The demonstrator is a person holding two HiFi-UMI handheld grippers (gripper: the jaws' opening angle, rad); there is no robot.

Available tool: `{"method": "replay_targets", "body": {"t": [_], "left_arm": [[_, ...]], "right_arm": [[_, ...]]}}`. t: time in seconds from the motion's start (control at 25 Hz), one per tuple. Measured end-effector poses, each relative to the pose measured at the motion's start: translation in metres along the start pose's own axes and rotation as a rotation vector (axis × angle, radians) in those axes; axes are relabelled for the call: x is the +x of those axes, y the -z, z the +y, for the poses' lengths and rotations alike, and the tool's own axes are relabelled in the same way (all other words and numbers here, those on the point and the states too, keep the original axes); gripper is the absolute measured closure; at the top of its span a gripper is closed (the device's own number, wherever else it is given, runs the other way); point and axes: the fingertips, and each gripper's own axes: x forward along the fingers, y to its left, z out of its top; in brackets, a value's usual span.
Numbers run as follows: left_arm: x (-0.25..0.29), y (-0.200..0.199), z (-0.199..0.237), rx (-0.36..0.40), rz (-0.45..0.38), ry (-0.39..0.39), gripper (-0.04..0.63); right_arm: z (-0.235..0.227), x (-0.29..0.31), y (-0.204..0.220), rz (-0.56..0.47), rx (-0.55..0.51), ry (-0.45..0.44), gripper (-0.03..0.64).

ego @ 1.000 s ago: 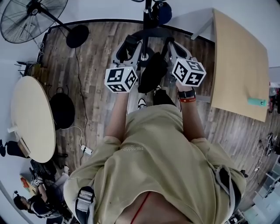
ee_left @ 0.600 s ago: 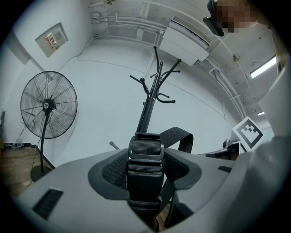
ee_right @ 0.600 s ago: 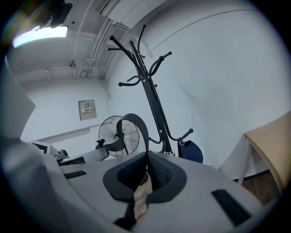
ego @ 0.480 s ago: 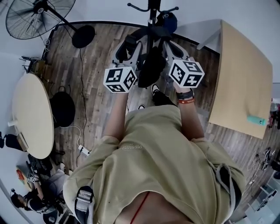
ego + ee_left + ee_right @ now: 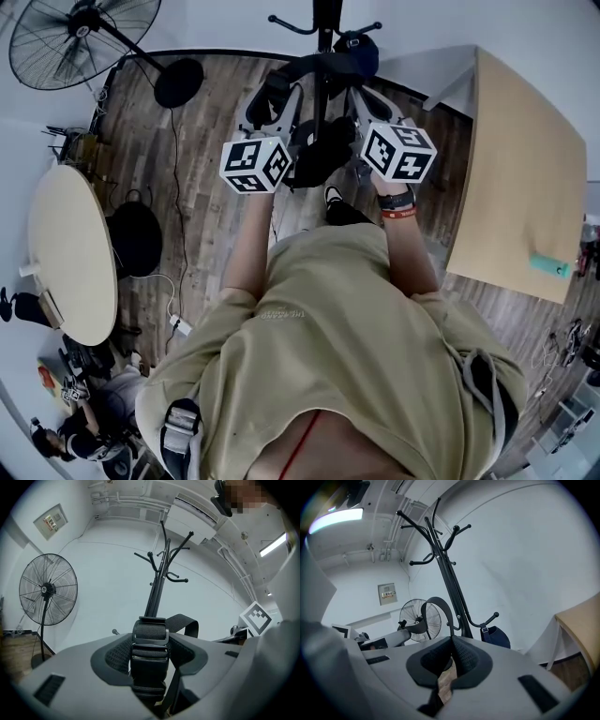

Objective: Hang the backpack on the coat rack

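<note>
The black backpack point(image 5: 323, 150) hangs between my two grippers, right in front of the black coat rack point(image 5: 323, 19). My left gripper point(image 5: 270, 96) is shut on a wide webbing strap with a buckle point(image 5: 150, 637). My right gripper point(image 5: 364, 94) is shut on a thin black strap whose loop point(image 5: 440, 605) rises above the jaws. In the left gripper view the coat rack point(image 5: 158, 581) stands straight ahead with bare upper hooks. In the right gripper view the rack pole point(image 5: 447, 581) is close, and a dark blue bag point(image 5: 497, 637) hangs on a low hook.
A standing fan point(image 5: 75, 37) is at the far left by the wall. A round table point(image 5: 70, 253) lies to the left and a rectangular wooden table point(image 5: 525, 159) to the right. Cables and a black round base point(image 5: 133, 234) lie on the wood floor.
Both grippers have carried the backpack forward and a little higher toward the rack. The rack's top hooks now show in the head view.
</note>
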Motion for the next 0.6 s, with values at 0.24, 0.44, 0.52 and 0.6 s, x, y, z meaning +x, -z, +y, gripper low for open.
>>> {"method": "replay_targets", "body": {"t": [0.24,0.44,0.52,0.6], "left_arm": [[0.021,0.017,0.004,0.009,0.036,-0.002,0.357],[0.036,0.031,0.009,0.014,0.069,-0.007,0.357],[0.04,0.037,0.012,0.017,0.082,-0.011,0.357],[0.044,0.043,0.013,0.019,0.095,-0.013,0.357]], "right_arm": [[-0.02,0.015,0.009,0.017,0.017,0.015,0.6],[-0.031,0.029,0.018,0.039,0.021,0.022,0.6],[-0.034,0.035,0.022,0.05,0.017,0.024,0.6],[-0.039,0.04,0.026,0.062,0.014,0.032,0.6]]}}
